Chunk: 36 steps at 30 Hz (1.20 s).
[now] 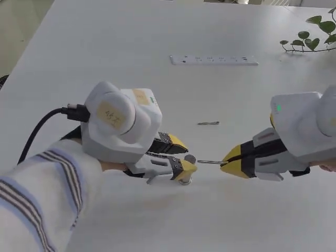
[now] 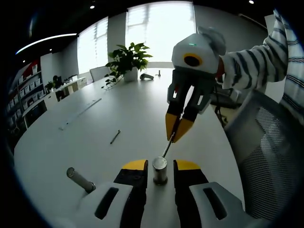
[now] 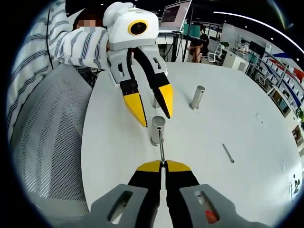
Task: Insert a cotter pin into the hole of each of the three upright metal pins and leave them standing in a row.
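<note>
A short upright metal pin (image 2: 160,171) stands between the yellow tips of my left gripper (image 2: 160,165), which is open with a small gap on each side. My right gripper (image 3: 162,166) is shut on a thin cotter pin (image 3: 161,142), held level, and its free end reaches the pin's upper part (image 3: 157,124). In the head view the left gripper (image 1: 182,156) and the right gripper (image 1: 227,162) face each other with the cotter pin (image 1: 210,162) between them. A second metal pin (image 3: 197,97) stands farther off, and a third (image 3: 155,101) is partly hidden behind the left gripper.
A spare cotter pin (image 1: 208,123) lies on the white table (image 1: 105,47) beyond the grippers. A white power strip (image 1: 213,60) lies farther back and a plant (image 1: 310,39) at the far right. A mesh chair (image 3: 52,137) stands by the table edge.
</note>
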{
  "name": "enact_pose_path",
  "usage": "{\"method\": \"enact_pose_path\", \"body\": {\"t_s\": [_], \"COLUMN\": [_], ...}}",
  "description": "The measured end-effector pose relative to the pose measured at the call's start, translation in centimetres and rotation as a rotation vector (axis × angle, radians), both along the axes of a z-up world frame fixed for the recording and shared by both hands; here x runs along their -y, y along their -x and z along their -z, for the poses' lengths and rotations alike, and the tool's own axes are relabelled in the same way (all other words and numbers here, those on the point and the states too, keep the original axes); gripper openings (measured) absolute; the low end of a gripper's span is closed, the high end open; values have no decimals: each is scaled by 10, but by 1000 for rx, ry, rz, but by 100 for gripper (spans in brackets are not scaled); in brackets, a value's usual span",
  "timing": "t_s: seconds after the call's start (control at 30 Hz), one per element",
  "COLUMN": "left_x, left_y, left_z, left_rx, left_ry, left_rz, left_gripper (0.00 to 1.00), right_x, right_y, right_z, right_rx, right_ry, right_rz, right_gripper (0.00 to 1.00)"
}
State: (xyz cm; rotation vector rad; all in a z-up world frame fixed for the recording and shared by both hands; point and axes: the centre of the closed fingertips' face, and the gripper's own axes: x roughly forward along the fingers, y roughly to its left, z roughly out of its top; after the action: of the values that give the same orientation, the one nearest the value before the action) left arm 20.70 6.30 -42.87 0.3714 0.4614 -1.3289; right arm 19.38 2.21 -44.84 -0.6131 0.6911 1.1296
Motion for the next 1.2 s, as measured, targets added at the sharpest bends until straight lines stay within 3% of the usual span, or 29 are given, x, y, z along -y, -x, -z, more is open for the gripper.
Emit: {"method": "enact_pose_path", "body": {"t_s": [0.4,0.47,0.93,1.2], "left_x": [1,2,2,3], "left_y": [-1,1,-3,-5], "left_z": [2,2,3,3], "left_rx": [18,8,22,26], "left_ry": [-26,-32,-52,-59], "left_rz": [24,36,50,52], "left_gripper": [10,10,9,9], "right_x": [-3,-3,-4,-13], "right_y": [-2,-2,-1,-7], "right_z": [1,-1,-3,3], "right_rx": [9,15,22,18], "right_ry": [6,1,-2,4], "right_rz": [2,6,-12,-5], "right_gripper": [0,0,0,0]}}
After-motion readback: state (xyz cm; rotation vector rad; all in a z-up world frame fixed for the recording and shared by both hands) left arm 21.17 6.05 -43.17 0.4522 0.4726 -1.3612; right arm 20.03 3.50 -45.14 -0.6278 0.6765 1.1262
